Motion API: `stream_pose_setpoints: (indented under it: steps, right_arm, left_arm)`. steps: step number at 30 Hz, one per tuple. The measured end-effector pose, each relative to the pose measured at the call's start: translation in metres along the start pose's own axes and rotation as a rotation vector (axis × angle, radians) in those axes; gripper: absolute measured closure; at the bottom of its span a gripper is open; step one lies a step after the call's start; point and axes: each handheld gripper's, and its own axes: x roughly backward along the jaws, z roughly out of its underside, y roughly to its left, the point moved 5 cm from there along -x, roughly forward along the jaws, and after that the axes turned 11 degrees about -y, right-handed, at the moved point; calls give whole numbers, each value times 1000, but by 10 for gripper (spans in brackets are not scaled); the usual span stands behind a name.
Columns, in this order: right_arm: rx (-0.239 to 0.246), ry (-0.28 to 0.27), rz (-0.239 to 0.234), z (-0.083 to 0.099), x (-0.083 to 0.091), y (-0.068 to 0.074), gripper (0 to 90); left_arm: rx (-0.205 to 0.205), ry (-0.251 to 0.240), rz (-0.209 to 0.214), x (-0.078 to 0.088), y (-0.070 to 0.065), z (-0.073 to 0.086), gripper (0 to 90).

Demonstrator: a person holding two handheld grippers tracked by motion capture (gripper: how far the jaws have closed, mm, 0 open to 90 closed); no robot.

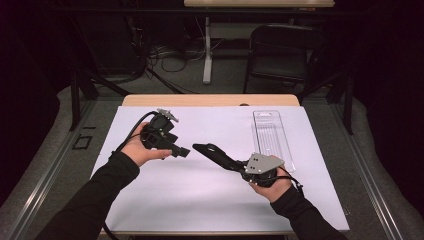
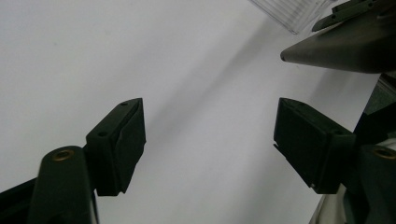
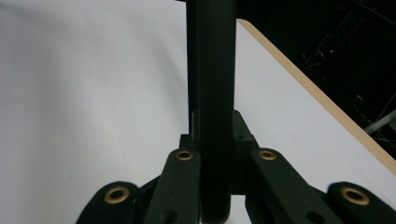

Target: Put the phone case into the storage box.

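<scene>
The right tool (image 1: 216,154) is clamped on a long black handle-like piece (image 1: 209,150), its jaws pressed against both sides of it. In the right gripper view the piece (image 3: 212,93) runs straight up the middle between the jaws, from their base to beyond the top of the picture. From above, the piece sticks out past the jaws toward the left tool (image 1: 182,151), with its rounded end just short of that tool's tips. Exactly what the piece is cannot be told, since it is dark and shows no detail.

The left tool is spread, with nothing between its jaws. In the left gripper view the two pads (image 2: 122,140) stand well apart over the bare white sheet (image 2: 140,56), and the pointed end of the black piece (image 2: 336,51) shows up and to the right, outside the gap.

Both tools are held in the air above the counter (image 1: 210,100), which the sheet covers. A clear plastic tray (image 1: 272,135) lies flat on the sheet beyond the right hand (image 1: 272,187), apart from both tools.
</scene>
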Motion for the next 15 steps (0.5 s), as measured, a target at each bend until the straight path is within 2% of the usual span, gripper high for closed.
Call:
stream_pose_setpoints:
  steps: [4, 9, 15]
  right_arm:
    - [-42, -27, -3, 0, 0, -1, 863]
    - [-103, -65, -7, -1, 0, -2, 863]
    - [-133, -81, -7, 0, -1, -3, 863]
  left_arm:
    - [-6, -36, 21, 2, -4, -3, 284]
    - [-12, -53, 48, 1, -10, -5, 284]
    - [-7, -90, 92, -2, -16, -5, 290]
